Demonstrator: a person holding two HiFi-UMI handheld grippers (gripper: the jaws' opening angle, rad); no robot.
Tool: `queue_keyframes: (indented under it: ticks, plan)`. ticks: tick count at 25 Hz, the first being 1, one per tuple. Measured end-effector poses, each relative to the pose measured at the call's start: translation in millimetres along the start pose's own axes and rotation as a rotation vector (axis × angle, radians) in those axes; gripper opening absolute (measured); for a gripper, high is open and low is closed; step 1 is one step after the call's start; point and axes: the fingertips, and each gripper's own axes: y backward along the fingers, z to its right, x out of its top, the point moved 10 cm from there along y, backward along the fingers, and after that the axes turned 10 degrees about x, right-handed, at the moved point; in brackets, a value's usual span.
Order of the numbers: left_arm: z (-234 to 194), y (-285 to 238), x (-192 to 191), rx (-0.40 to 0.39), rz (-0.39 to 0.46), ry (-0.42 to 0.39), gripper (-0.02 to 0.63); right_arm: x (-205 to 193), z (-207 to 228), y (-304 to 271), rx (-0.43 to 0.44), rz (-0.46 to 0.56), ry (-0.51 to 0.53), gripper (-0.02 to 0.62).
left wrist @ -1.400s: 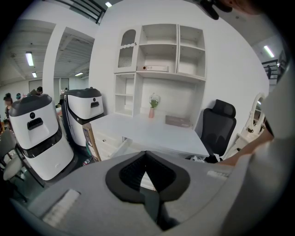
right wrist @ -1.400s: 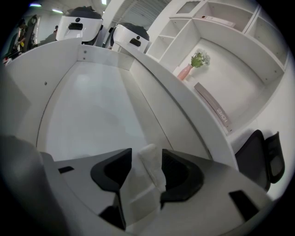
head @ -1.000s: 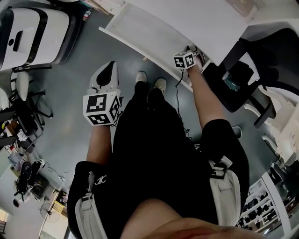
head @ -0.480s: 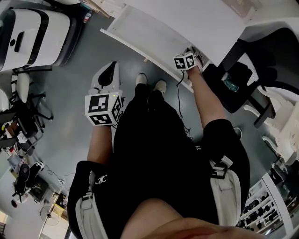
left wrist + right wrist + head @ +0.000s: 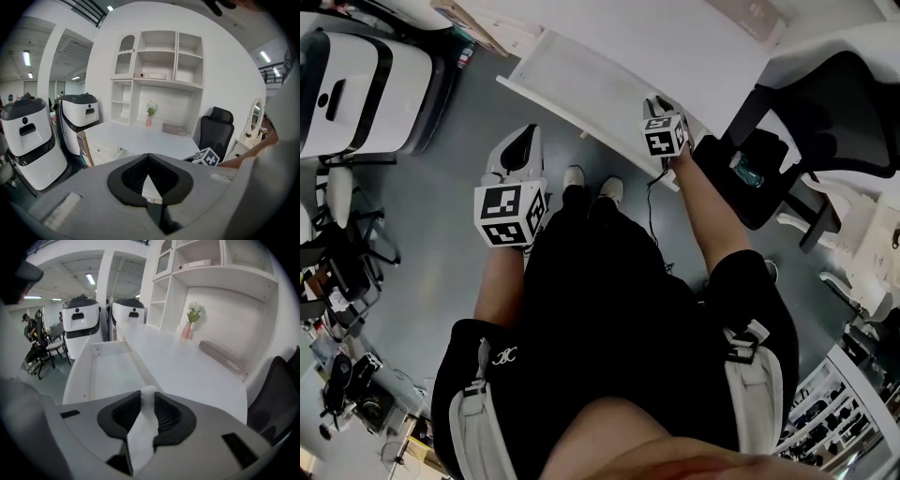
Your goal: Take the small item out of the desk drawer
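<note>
Your R gripper point(image 5: 147, 394) has its jaws clenched on the item point(image 5: 140, 432), a small white piece that runs up btw the two black pads and shows a little above them. I cannot tell what it is made of. Your L gripper point(image 5: 149, 157) has its jaws pressed together at the tips w/ nothing btw them; only the white desk shows through the gap behind.

In the R gripper view the drawer point(image 5: 77, 376) lies at 10 o'clock from the jaws. It is pulled open and the part of its floor that shows is bare. The desk point(image 5: 187, 366) runs off toward 1 o'clock.

Progress, as I judge it: the item is in your grip and looks clear of the drawer, so the main step is done. What is left is to bring it fully away and maybe put it down; the drawer is not yet closed.

Writing: the flat box point(image 5: 222, 359) at 2 o'clock has some print on its side, too blurred to read. The gripper cubes carry only square markers, no words.
</note>
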Motion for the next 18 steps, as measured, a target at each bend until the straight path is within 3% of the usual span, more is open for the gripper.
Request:
queue_keyframes:
  ticks: [10,18]
  plan:
    - [8.6,-8.4,35.5,-0.083,0.099,-0.008,0.014,79.4,-12.1,104.7,-0.04,0.387,-0.056,0.091]
    - [29.9,-8.4,66.2,-0.169,0.188,-0.038,0.014,99.8,-18.8,202.2,-0.098,0.671,-0.123,0.097]
